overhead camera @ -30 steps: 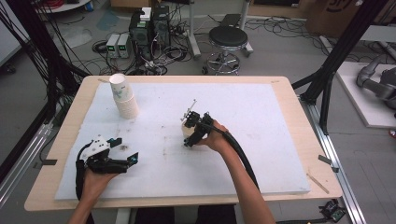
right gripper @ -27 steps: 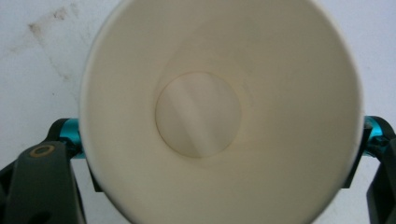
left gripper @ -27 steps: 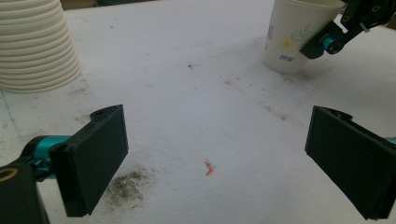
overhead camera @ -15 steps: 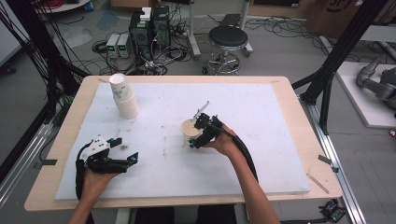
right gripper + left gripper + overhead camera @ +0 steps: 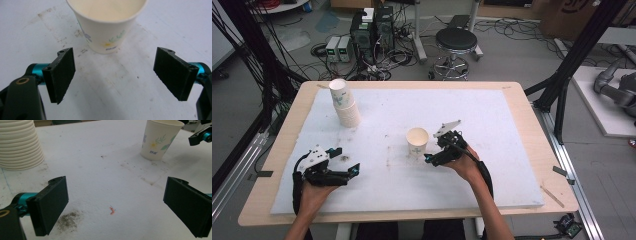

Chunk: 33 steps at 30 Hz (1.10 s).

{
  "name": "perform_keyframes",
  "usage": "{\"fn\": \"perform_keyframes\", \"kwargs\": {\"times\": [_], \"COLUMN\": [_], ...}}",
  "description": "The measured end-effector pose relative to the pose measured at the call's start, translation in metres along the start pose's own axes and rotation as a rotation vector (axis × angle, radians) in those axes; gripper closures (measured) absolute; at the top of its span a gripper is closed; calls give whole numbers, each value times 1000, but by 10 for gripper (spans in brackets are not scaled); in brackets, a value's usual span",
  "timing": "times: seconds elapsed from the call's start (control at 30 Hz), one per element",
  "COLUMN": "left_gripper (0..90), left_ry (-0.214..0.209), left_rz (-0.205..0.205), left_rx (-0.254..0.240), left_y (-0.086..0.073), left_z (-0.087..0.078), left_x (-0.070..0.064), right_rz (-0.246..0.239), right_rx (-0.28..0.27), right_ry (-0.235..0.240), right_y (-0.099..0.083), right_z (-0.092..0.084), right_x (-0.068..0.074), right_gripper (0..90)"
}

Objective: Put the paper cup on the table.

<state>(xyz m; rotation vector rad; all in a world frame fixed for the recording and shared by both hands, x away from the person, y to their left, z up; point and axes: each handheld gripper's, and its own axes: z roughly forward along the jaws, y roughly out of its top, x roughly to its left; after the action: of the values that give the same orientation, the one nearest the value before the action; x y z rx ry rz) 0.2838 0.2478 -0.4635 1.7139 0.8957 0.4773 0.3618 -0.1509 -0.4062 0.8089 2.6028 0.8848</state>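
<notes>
The right gripper (image 5: 435,156) has drawn back from the single white floral paper cup (image 5: 417,141), now freestanding with the jaws open just beside it. That cup seems placed; the stack of white paper cups (image 5: 344,103) stands well apart. The left gripper (image 5: 343,164), jaws open and empty, rests nearer the person.

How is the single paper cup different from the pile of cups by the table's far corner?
The single cup stands upright, mouth open to the top; the pile of cups sits upside down, with wide rims at the bottom. The single cup is short, while the pile rises taller and leans a little. The single cup stands mid-table beside the right gripper; the pile stands far left. Both are pale paper with printed patterns on the white mat.
</notes>
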Motion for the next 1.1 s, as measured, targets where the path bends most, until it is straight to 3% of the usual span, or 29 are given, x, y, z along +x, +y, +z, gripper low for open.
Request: {"fn": "perform_keyframes", "kwargs": {"times": [0.13,0.23,0.33,0.43,0.77,0.87,1.1], "left_gripper": [60,60,60,60,60,60,60], "left_ry": [7,9,20,18,35,41,38], "left_rz": [2,-3,0,-8,-4,-14,-24], "left_rx": [-9,-13,-18,-17,-38,-56,-77], "left_y": [0,-1,-1,-1,-2,-3,-3], "left_z": [-1,-1,-2,-1,-3,-5,-7], "left_x": [0,0,0,0,-1,0,0], "right_rz": [35,58,97,96,164,197,219], "right_rx": [-100,-145,-241,-272,-390,-401,-414], "right_ry": [-35,-46,-66,-88,-159,-177,-204], "right_y": [-23,-32,-52,-62,-97,-107,-117], "right_z": [-10,-14,-21,-24,-39,-42,-44], "right_x": [1,1,4,4,-3,-2,-3], "right_gripper": [179,179,179,180,180,181,182]}}
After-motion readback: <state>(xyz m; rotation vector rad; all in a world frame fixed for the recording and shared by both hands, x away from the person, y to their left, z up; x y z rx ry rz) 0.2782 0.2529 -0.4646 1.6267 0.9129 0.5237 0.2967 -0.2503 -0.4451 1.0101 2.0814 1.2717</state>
